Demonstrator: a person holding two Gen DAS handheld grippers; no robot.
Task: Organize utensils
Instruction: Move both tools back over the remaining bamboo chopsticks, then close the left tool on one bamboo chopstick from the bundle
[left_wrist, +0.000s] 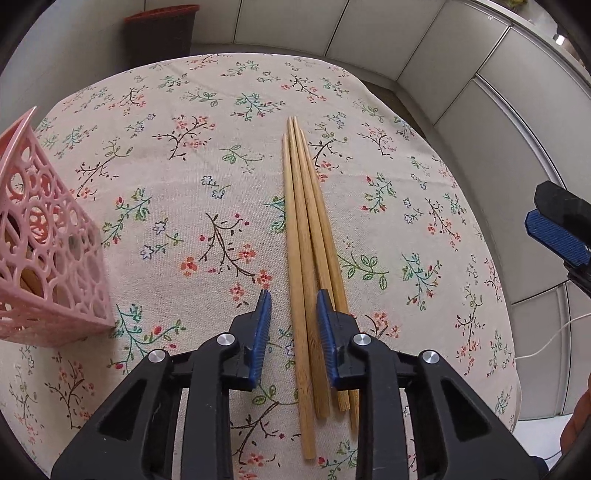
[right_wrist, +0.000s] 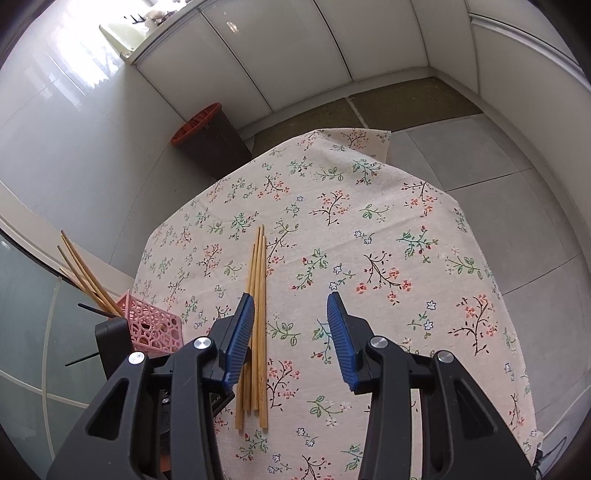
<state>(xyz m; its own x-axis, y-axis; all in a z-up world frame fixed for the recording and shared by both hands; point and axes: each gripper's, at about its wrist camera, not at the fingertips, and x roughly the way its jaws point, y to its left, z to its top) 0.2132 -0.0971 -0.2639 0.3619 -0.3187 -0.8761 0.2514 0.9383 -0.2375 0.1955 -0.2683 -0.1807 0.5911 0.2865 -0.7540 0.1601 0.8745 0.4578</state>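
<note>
**Left gripper over the chopsticks**

Four wooden chopsticks (left_wrist: 306, 266) lie bunched near the desk's (left_wrist: 177, 177) middle. The left gripper (left_wrist: 293, 306) hangs open above their thick ends, gripping nothing. The right gripper (right_wrist: 291, 310) is open too, beside them. A pink basket (left_wrist: 48, 251) at the left edge holds more chopsticks (right_wrist: 86, 280).

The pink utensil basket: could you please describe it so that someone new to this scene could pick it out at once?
Start at the floral tablecloth covering the table and go to its left edge, left of the loose chopsticks lying flat. There stands the pink utensil basket, a plastic box with circular cut-outs. Unlike anything nearby, it holds upright chopsticks leaning out.
</note>
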